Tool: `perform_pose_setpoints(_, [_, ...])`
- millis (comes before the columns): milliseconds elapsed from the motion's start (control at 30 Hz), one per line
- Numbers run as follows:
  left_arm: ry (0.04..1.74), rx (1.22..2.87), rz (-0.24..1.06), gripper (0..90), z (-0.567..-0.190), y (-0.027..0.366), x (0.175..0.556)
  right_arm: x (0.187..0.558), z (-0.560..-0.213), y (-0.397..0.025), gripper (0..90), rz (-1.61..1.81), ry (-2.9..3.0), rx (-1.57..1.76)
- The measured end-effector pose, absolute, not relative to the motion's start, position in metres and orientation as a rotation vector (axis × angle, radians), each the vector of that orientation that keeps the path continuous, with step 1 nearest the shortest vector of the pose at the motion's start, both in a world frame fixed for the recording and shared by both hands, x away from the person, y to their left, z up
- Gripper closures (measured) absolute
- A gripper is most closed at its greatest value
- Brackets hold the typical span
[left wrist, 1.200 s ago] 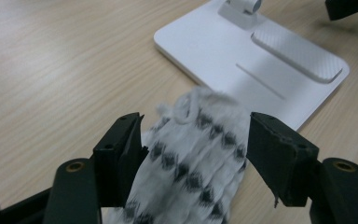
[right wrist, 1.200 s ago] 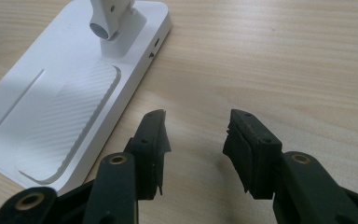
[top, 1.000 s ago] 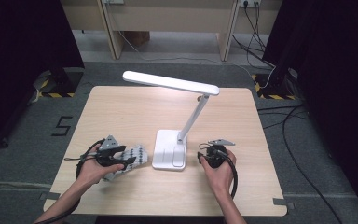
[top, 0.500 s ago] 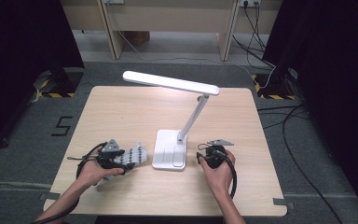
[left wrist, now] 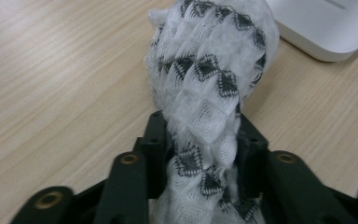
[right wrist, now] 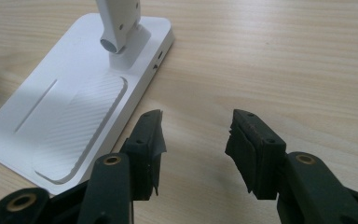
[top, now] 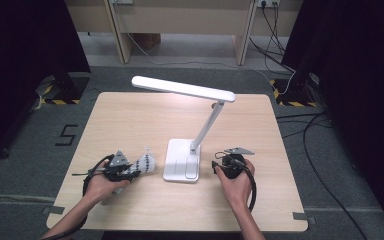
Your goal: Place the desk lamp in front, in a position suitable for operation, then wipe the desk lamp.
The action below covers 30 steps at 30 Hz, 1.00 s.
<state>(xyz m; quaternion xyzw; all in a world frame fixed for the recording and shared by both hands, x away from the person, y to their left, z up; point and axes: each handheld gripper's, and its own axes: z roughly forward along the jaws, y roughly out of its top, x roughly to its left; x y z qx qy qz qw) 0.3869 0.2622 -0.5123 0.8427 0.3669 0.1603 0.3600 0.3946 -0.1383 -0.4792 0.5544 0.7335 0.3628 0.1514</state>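
Observation:
A white desk lamp (top: 182,165) stands mid-table, its flat base toward me and its long head (top: 182,89) raised over the table. My left gripper (top: 130,171) rests on the table left of the base, shut on a white cloth with black diamond pattern (top: 145,162); in the left gripper view the cloth (left wrist: 205,93) bunches up between the jaws, close to the base corner (left wrist: 326,28). My right gripper (top: 219,164) lies right of the base, open and holding nothing. The right gripper view puts the lamp base (right wrist: 74,112) just left of the open gripper (right wrist: 193,135).
The wooden table (top: 130,120) has bare surface behind and in front of the lamp. Black cables loop from both grippers near the front edge. Dark curtains and floor cables surround the table.
My left gripper with the cloth has slid slightly toward the front of the table. The right gripper has stayed put.

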Motion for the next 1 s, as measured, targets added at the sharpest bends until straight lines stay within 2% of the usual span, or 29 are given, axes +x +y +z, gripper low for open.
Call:
perform_pose_setpoints(67, [0.979,2.142,0.401,70.6,-0.512,0.264,0.387,0.394,-0.477,-0.14,53.9,1.04,2.097,1.593])
perform_pose_setpoints(167, [0.998,2.115,0.385,72.8,-0.511,0.266,0.387,0.392,-0.476,-0.144,53.9,1.046,2.083,1.597])
perform_pose_setpoints(567, [1.026,1.998,0.404,73.2,-0.493,0.275,0.387,0.387,-0.482,-0.156,54.0,1.039,2.065,1.626])
perform_pose_setpoints(1000, [1.05,1.929,0.411,73.0,-0.479,0.282,0.388,0.392,-0.484,-0.142,52.3,1.093,2.102,1.609])
